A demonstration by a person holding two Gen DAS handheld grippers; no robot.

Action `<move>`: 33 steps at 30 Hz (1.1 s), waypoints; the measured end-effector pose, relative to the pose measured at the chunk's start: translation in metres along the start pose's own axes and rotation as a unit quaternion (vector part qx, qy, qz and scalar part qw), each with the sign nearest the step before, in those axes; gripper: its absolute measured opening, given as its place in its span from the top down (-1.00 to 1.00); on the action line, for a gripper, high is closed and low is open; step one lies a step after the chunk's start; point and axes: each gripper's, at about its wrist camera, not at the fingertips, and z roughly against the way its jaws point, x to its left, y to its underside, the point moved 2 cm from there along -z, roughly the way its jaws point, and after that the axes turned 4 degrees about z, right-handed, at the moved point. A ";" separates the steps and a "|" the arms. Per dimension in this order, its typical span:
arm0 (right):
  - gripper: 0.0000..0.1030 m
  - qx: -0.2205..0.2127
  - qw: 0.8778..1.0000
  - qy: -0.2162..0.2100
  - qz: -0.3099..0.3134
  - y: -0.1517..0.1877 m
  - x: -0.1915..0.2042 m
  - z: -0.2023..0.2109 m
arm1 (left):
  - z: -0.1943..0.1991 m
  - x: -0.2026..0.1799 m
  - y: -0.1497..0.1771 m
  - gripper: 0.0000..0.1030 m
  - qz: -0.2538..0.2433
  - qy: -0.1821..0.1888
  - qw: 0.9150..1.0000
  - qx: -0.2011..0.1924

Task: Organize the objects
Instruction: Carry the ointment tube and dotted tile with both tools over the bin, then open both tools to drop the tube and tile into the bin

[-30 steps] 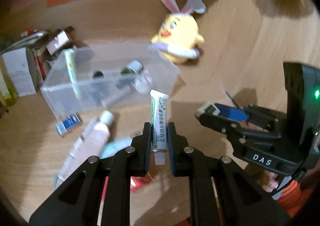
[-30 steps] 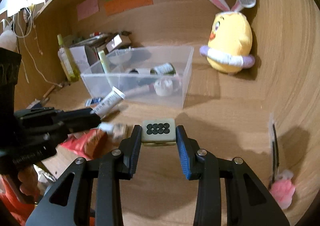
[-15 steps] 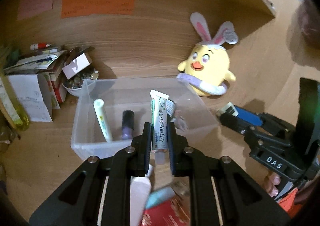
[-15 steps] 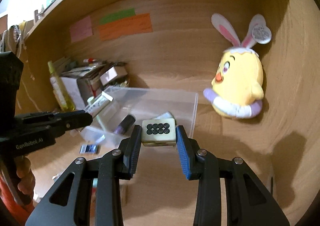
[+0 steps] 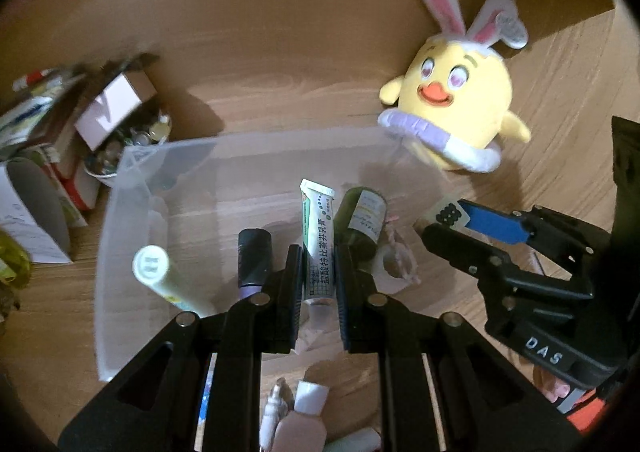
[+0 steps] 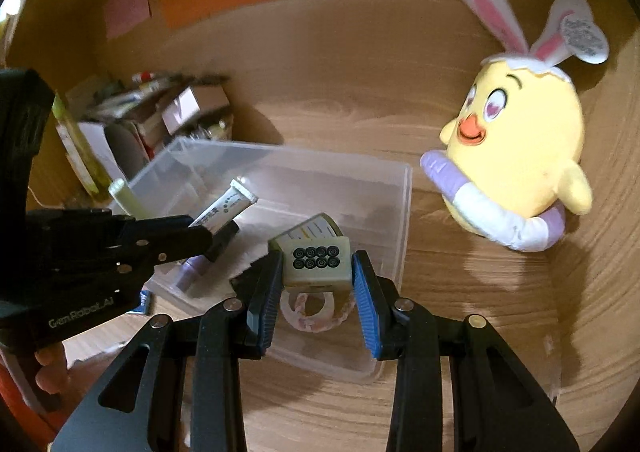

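The clear bin has some things inside; the left gripper squeezes a tube; the right gripper squeezes a tile; both wait above the bin; a bottle lies outside.

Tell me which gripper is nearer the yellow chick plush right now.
Right. The right gripper, shut on a mahjong tile, hangs over the clear bin's end beside the chick plush. The left gripper, clamping an ointment tube, sits farther along the bin.
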 end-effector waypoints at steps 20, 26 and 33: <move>-0.02 -0.018 1.000 -0.001 0.013 0.001 0.009 0.022 | 0.036 -0.003 0.008 0.53 -0.029 -0.001 0.999 -0.021; -0.10 -0.037 0.999 -0.021 0.018 0.013 0.016 0.050 | 0.078 0.001 0.025 0.15 -0.036 -0.007 0.998 -0.054; -0.11 -0.019 0.998 -0.040 0.035 0.045 0.036 0.054 | 0.109 0.019 0.062 -0.15 -0.028 -0.031 0.997 -0.068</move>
